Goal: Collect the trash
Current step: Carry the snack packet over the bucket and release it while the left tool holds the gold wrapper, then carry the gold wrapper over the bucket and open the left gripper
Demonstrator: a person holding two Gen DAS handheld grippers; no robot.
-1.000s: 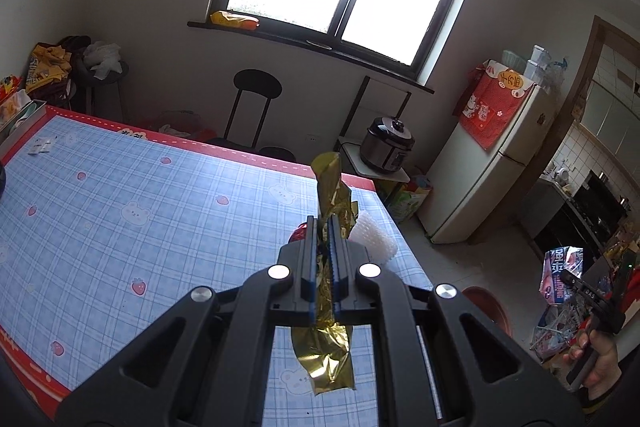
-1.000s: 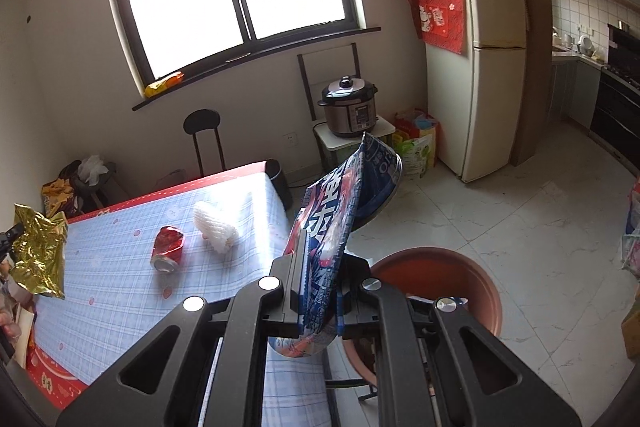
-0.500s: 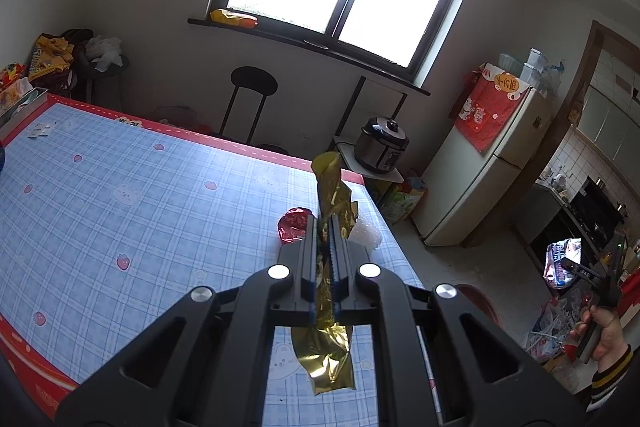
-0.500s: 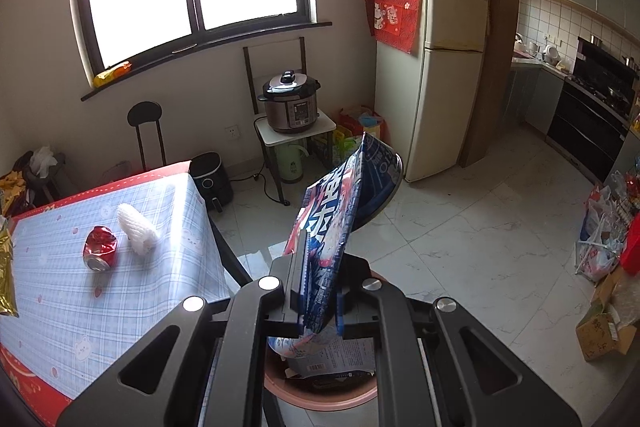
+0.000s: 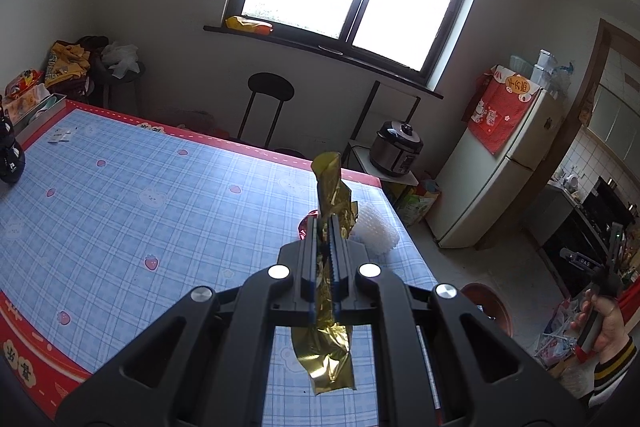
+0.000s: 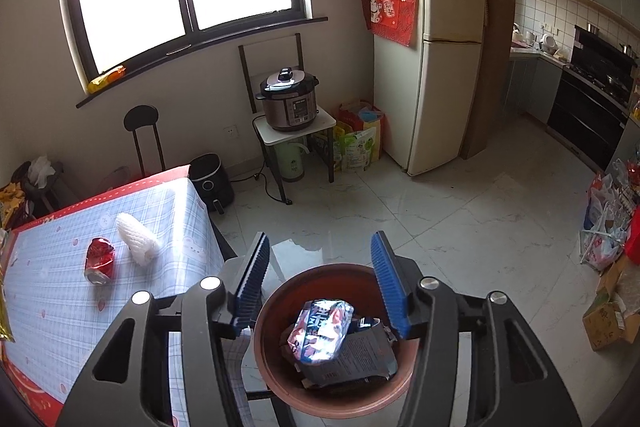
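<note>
My left gripper (image 5: 324, 223) is shut on a crumpled gold foil wrapper (image 5: 326, 355) above the blue checked tablecloth (image 5: 120, 211). My right gripper (image 6: 318, 251) hangs over a round brown bin (image 6: 276, 375) on the floor; its jaws are opening, with nothing between them. A blue and white snack bag (image 6: 322, 331) lies inside the bin on other wrappers. On the table's near corner lie a crushed red can (image 6: 100, 259) and a white foam net sleeve (image 6: 136, 239). In the left wrist view the sleeve (image 5: 376, 231) shows beside the foil and the can is mostly hidden.
A hand (image 5: 600, 323) with a striped cuff holds the right gripper's grip. A fridge (image 6: 436, 51), a cooker (image 6: 288, 99) on a small stand, a black stool (image 6: 144, 131) and a small black bin (image 6: 210, 183) line the wall. Bags and boxes (image 6: 608, 267) crowd the floor at right.
The right gripper swung from the table over to the bin, opened, and the blue snack bag dropped into the bin. The left gripper drifted a little along the table, still holding the foil.
</note>
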